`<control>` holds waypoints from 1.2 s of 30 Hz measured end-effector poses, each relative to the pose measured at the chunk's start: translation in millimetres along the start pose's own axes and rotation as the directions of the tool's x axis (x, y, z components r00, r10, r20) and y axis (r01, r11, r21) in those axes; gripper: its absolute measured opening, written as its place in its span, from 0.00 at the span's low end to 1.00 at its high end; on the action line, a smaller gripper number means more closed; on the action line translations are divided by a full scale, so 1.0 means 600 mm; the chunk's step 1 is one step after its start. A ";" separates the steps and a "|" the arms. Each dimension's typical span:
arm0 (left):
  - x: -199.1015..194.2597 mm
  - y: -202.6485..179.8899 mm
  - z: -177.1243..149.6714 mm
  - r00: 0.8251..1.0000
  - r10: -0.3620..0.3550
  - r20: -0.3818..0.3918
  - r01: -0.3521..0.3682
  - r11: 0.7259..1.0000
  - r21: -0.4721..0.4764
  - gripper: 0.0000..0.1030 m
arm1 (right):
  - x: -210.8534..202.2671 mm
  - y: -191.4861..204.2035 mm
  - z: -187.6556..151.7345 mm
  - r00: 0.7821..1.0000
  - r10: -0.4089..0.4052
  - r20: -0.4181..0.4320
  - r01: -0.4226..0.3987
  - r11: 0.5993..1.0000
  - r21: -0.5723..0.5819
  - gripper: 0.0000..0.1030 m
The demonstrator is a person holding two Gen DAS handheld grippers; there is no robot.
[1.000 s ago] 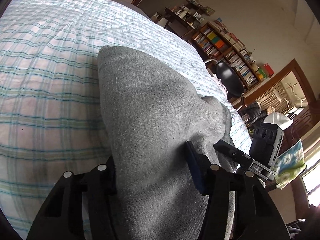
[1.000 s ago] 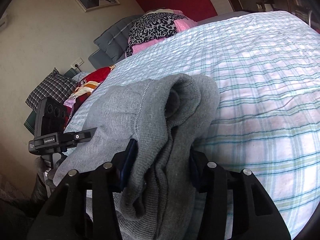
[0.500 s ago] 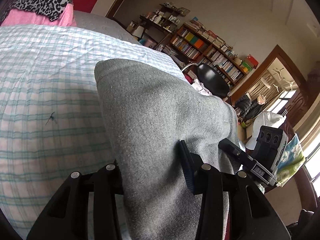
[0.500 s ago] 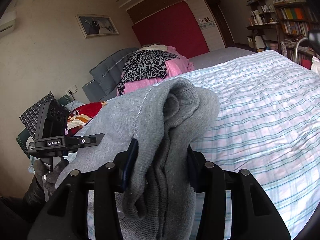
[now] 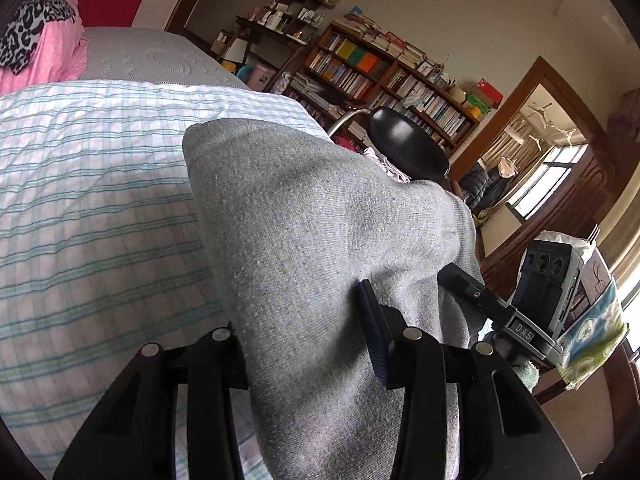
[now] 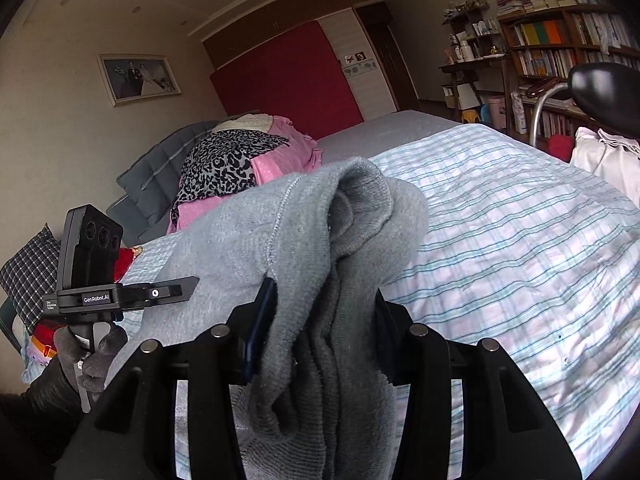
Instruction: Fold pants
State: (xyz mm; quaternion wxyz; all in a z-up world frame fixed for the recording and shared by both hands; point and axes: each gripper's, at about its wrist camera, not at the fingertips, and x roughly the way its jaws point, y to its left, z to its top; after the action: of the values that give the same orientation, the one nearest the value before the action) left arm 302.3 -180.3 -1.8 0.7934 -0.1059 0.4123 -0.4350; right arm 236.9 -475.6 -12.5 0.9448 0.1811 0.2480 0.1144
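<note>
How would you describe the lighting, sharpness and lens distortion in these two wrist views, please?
Left wrist view: the bright window blows out at right, while the grey knit pants stay sharp enough to show their weave. Right wrist view: dimmer and evener, with the striped pale bedsheet clear. Both views: fisheye bending curves the wooden bookshelf, and dark vignetting fills the corners.
</note>
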 end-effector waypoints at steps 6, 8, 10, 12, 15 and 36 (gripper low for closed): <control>0.114 0.014 0.007 0.996 0.043 -0.082 -0.042 0.999 0.007 0.41 | 0.060 -0.107 -0.016 0.993 -0.049 -0.108 0.060 0.993 0.101 0.46; 0.140 0.023 -0.009 0.991 0.078 -0.110 -0.078 0.997 0.000 0.47 | 0.074 -0.139 -0.034 0.986 -0.038 -0.163 0.069 0.979 0.190 0.48; 0.146 0.028 -0.025 0.989 0.101 -0.104 -0.100 0.995 0.016 0.54 | 0.065 -0.150 -0.040 0.988 -0.014 -0.151 0.049 0.972 0.231 0.52; 0.143 0.032 -0.032 0.985 0.140 -0.103 -0.138 0.990 0.027 0.64 | 0.049 -0.150 -0.037 0.991 -0.056 -0.119 0.081 0.972 0.221 0.60; 0.126 0.036 -0.039 0.981 0.160 -0.111 -0.159 0.987 0.017 0.67 | 0.022 -0.155 -0.043 0.990 -0.124 -0.072 0.138 0.961 0.240 0.63; 0.114 -0.073 -0.131 0.955 0.292 -0.050 -0.268 0.925 0.269 0.72 | 0.056 -0.021 -0.122 0.903 -0.396 -0.168 0.383 0.918 -0.101 0.63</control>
State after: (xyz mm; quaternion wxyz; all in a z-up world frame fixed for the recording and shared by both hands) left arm 236.3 -244.9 -67.3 0.8352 0.0783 0.3977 -0.3717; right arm 229.6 -455.7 -91.2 0.9269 0.0852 0.3618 -0.0523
